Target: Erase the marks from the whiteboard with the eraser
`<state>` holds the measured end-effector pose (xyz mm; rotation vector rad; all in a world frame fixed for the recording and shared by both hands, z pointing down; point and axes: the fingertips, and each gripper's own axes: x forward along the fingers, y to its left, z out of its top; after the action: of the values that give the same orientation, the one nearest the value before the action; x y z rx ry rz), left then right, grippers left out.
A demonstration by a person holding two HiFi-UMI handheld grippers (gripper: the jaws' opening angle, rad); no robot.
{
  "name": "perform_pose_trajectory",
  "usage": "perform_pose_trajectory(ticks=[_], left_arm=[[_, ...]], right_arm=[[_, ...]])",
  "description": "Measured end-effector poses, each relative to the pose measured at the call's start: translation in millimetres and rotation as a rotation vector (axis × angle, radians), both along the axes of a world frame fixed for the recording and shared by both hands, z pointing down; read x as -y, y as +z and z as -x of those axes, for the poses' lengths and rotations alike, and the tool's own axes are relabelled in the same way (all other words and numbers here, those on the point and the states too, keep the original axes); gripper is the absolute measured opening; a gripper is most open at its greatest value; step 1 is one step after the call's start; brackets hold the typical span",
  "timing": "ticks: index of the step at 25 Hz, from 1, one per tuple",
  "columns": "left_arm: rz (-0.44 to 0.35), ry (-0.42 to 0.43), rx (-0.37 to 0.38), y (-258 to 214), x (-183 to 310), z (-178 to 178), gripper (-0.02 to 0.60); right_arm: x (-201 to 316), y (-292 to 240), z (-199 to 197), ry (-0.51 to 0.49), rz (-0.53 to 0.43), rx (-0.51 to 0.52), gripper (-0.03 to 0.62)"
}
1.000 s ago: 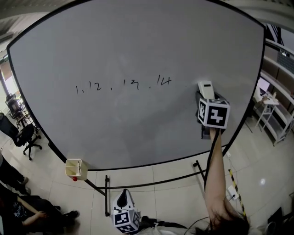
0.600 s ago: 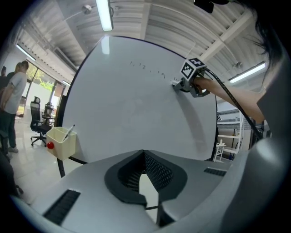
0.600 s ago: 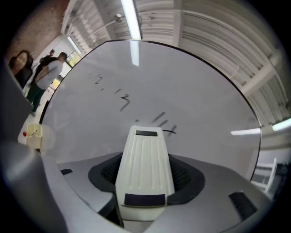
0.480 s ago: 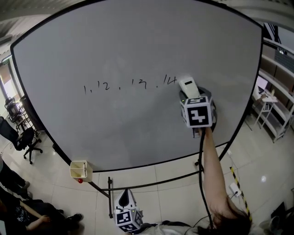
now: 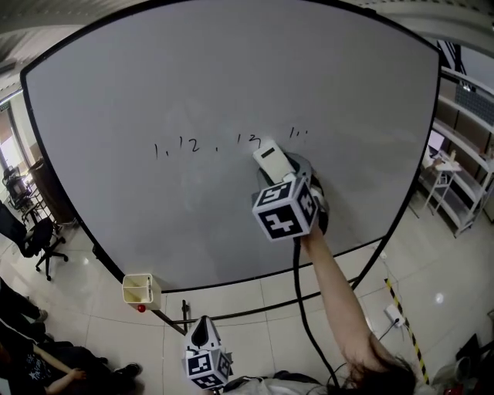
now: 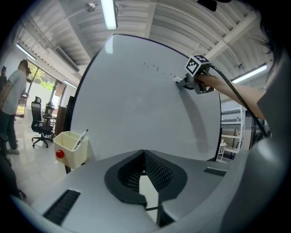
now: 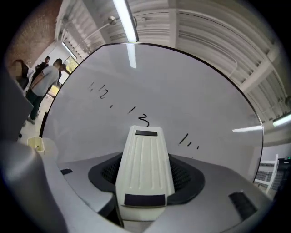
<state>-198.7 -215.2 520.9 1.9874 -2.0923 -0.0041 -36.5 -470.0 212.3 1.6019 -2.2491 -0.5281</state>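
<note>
A large whiteboard [image 5: 231, 77] on a black-framed stand fills most of the head view, above a pale tiled floor [image 5: 255, 308]. A row of black marks [image 5: 177, 145] runs across its middle, reading roughly 1, 12, 13, with a few short strokes [image 5: 298, 133] at the row's 3 o'clock end. The right gripper [image 5: 287, 173] reaches up from 5 o'clock on an outstretched arm, its jaws clamped on a white eraser [image 5: 272, 158]. The eraser is pressed to the board in the gap between the 13 and the short strokes. The left gripper [image 5: 203, 330] hangs low at 6 o'clock, away from the board, jaws closed together with nothing between them. A cream cup [image 5: 140, 289] hangs at the board's lower edge, toward 7 o'clock. Shelving [image 5: 463, 193] stands at 3 o'clock and an office chair [image 5: 35, 235] at 9 o'clock. The right gripper view alone shows the ridged back of the eraser, its far end just below the squiggle of the 3 [image 7: 143, 120], and people [image 7: 43, 79] standing at 10 o'clock. The left gripper view alone shows a pen [image 6: 81, 136] in the cup, a red knob [image 6: 59, 154] on its side, and a ceiling light [image 6: 109, 13] at 12 o'clock.
</note>
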Motion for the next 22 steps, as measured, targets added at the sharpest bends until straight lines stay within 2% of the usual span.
perform_pose_trajectory(ticks=[2,5,7,8,10,13,15,17,20,22], left_arm=[[-0.02,0.004,0.004,-2.7,0.9,1.5,-0.015],[-0.021,0.0,0.007,-5.4,-2.5,8.0,-0.015],[-0.004,-0.002,0.006,3.0,-5.8,13.7,-0.015],[0.003,-0.004,0.004,6.9,-6.9,15.8,-0.015],[0.011,-0.002,-0.004,9.1,-6.1,16.4,-0.015],[0.006,0.024,-0.008,2.9,1.2,6.4,-0.015],[-0.007,0.043,-0.006,-1.9,4.1,-2.6,-0.015],[-0.018,0.046,-0.005,-5.2,2.1,-6.8,-0.015],[-0.012,0.018,0.0,-4.6,-6.5,2.1,-0.015],[0.006,-0.013,-0.003,2.4,-12.6,14.0,-0.015]], right_arm=[[11.9,-7.2,-35.6,0.05,0.02,0.067,0.284],[34.4,-19.8,-128.2,0.183,0.083,0.296,0.284],[43.2,-16.2,-162.5,0.231,0.125,0.403,0.284],[42.5,-15.4,-162.4,0.229,0.132,0.42,0.284],[31.2,-19.3,-123.9,0.165,0.113,0.375,0.284],[8.0,-18.6,-32.0,0.039,0.039,0.131,0.284],[1.6,-12.4,0.1,-0.013,0.017,0.023,0.284],[8.3,-16.6,-17.9,0.005,0.029,0.057,0.284],[30.5,-29.7,-103.7,0.113,0.093,0.283,0.284],[39.3,-32.0,-146.4,0.193,0.123,0.387,0.284]])
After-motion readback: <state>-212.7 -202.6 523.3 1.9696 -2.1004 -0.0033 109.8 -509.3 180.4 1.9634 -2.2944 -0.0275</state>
